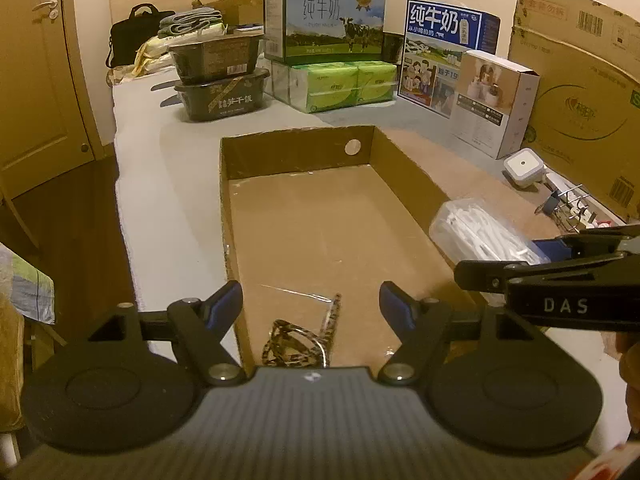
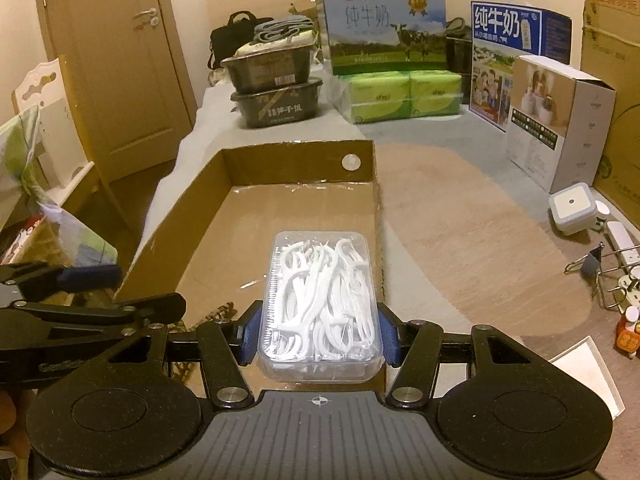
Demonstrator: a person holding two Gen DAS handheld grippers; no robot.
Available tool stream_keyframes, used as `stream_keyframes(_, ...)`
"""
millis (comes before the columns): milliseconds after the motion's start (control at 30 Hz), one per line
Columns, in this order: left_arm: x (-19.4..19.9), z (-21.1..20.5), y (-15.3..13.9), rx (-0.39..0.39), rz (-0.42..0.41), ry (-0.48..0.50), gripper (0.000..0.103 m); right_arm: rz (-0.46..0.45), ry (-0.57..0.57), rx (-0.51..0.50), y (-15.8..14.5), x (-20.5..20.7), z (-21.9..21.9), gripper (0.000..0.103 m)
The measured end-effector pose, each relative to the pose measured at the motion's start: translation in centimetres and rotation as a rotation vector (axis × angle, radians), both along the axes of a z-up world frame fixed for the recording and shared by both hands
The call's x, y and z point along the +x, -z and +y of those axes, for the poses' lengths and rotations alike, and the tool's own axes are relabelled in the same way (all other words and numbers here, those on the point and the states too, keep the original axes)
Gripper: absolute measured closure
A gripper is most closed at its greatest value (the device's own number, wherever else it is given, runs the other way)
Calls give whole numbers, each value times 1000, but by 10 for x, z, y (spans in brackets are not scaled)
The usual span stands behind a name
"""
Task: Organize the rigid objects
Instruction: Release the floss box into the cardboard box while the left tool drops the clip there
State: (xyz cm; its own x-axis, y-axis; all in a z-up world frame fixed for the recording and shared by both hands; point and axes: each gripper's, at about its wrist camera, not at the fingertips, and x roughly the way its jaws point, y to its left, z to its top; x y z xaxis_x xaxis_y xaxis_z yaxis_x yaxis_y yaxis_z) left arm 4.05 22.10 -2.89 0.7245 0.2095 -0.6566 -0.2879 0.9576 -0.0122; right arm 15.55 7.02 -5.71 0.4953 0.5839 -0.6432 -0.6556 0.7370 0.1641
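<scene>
An open shallow cardboard box (image 1: 304,216) (image 2: 288,204) lies on the table. Tortoiseshell glasses (image 1: 304,336) lie on its floor at the near end, below my left gripper (image 1: 310,308), which stands open with its blue pads apart from them. A corner of the glasses (image 2: 220,312) shows in the right wrist view. My right gripper (image 2: 318,336) is shut on a clear plastic case of white floss picks (image 2: 320,304) (image 1: 480,232), held over the box's near right side. The right gripper's arm (image 1: 560,280) crosses the left view at the right.
Stacked black food tubs (image 1: 220,80), milk cartons (image 1: 324,20), green tissue packs (image 1: 344,84) and a white product box (image 1: 492,104) line the table's back. A white cube device (image 2: 572,208), a power strip (image 2: 624,244), binder clips (image 2: 592,268) and a small bottle (image 2: 628,332) sit right of the box.
</scene>
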Motion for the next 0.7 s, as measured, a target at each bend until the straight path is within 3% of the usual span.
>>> stream_keyframes(533, -11, 12, -5, -10, -20, -56, 30, 38, -7, 40, 2, -1, 0, 46)
stream_keyframes(567, -11, 12, -5, -8, -20, -62, 28, 53, -18, 64, 2, 1, -1, 42)
stream_keyframes(633, -11, 12, -5, -5, -22, -66, 26, 55, -9, 103, 0, 2, -6, 24)
stream_keyframes(700, -12, 11, -6, -2, -24, -67, 26, 29, 12, 125, -4, 0, -13, 21)
